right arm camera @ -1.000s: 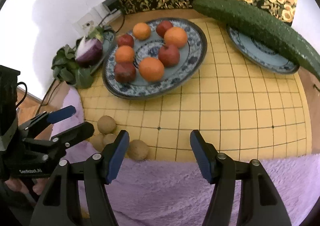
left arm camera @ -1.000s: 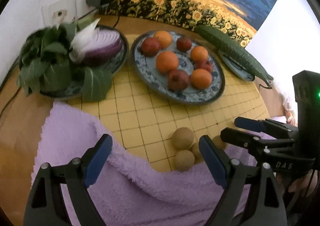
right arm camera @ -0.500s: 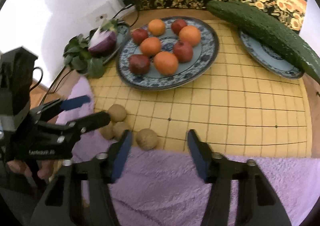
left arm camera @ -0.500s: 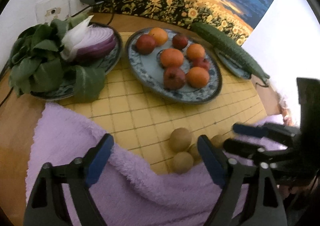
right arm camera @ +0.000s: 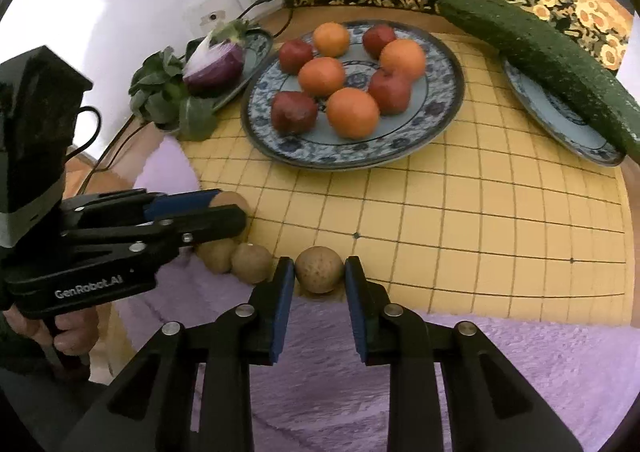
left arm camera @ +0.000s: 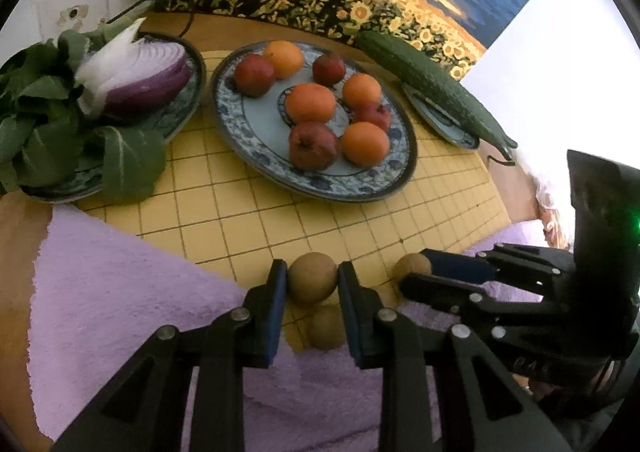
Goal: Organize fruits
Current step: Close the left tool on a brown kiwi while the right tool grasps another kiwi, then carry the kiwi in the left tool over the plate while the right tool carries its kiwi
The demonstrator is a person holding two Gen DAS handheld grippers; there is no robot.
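With the left gripper (left arm camera: 312,279) and right gripper (right arm camera: 319,270) each clamped on a small brown fruit (left arm camera: 312,278) at the towel's edge (left arm camera: 132,264), lift both straight up, gently, toward the fruit plate (left arm camera: 240,132).

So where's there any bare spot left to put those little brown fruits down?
The yellow grid mat lies bare between the fruit plate, the cucumber plate and the purple towel. The fruit plate is crowded, though a strip inside its near rim looks free. The greens plate is full.
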